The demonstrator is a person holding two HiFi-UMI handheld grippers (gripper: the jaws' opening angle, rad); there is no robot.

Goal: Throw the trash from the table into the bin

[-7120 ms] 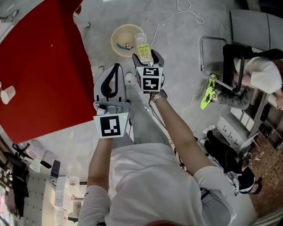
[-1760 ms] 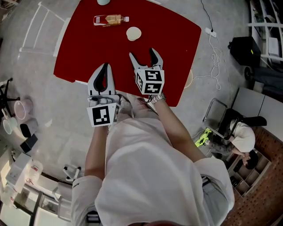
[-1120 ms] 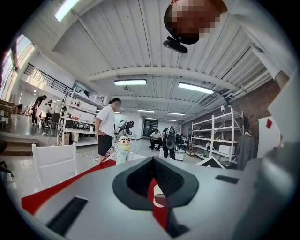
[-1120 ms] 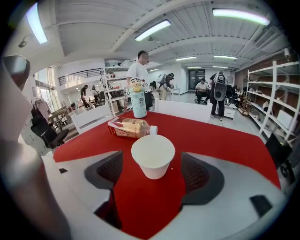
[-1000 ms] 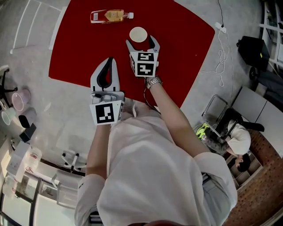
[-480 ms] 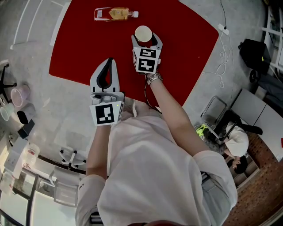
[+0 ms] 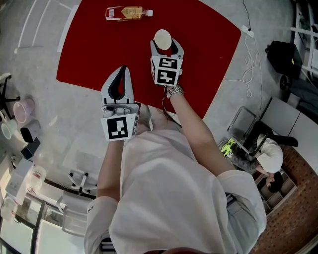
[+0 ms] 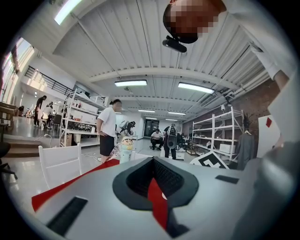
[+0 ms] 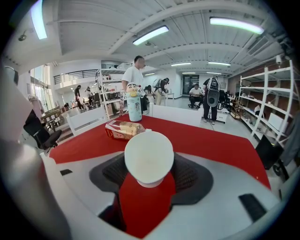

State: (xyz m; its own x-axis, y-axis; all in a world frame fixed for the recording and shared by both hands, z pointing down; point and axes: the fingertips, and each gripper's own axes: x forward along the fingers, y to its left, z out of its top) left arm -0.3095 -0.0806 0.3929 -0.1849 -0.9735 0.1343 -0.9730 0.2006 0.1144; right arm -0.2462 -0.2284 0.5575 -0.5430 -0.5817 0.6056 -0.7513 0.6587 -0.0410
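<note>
Tea bottle: a plastic bottle point(image 7: 128, 12) of amber drink lies on its side near the table's far edge, beyond the cup and apart from it.
Figure flask: a cartoon-figure flask point(image 9: 134, 108) stands upright behind the lying bottle, at the far edge.
In the way: nothing stands between the right gripper and the cup; the bottle lies behind it in the right gripper view.
Surface: a red table point(image 7: 99, 54), bare except for these things.
Room: grey concrete floor point(image 7: 44, 114), a white chair point(image 8: 58, 161) by the table, a white cable point(image 7: 246, 34) on the floor at the right, metal shelving point(image 9: 272, 103), and people standing and sitting in the background.
Paper cup: a white paper cup point(image 7: 162, 37) stands upright on the table, mouth up, right of the table's middle.
Right gripper: the right gripper point(image 7: 166, 45) slants down over the table. Its jaws have just been closing with the cup between them, and the dark pads now sit against the cup's wall on both sides.
Left gripper: the left gripper point(image 7: 121, 70) hangs over the near table edge, well left of the cup. Its jaws are pressed together at the tips with nothing between them.
</note>
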